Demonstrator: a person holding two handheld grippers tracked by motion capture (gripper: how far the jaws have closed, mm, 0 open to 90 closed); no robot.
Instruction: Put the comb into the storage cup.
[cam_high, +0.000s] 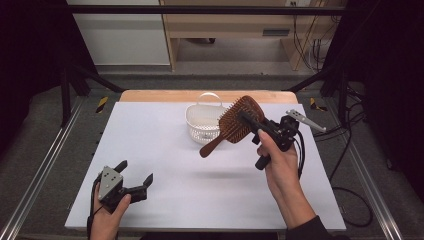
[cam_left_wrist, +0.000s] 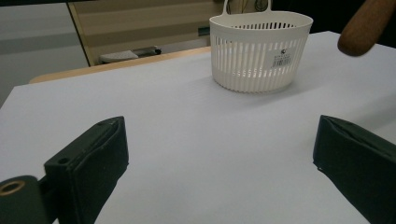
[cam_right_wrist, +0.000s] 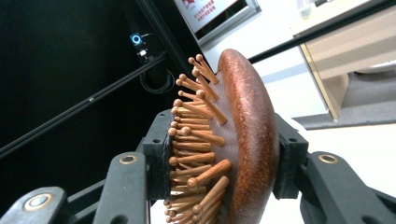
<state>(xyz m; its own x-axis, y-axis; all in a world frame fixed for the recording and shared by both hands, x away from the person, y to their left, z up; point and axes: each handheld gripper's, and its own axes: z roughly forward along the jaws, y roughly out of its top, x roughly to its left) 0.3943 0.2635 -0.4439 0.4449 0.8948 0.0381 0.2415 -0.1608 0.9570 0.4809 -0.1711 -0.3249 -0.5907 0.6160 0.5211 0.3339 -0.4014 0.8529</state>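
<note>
A brown wooden hairbrush (cam_high: 239, 121) is held in the air over the table's right middle, handle pointing down-left. My right gripper (cam_high: 250, 121) is shut on its head; up close the jaws press the bristle side and the rounded back of the hairbrush (cam_right_wrist: 243, 140). A white slotted basket (cam_high: 204, 122) with a loop handle stands on the white table just behind and left of the brush. The basket (cam_left_wrist: 258, 49) also stands ahead in the left gripper view, with the brush handle tip (cam_left_wrist: 363, 25) at the top right. My left gripper (cam_high: 135, 175) rests open at the front left, nothing between its jaws.
The white tabletop (cam_high: 160, 150) has a wooden edge at the back. Black frame bars and cables run along both sides. A grey plate (cam_high: 305, 120) sticks out from the right gripper.
</note>
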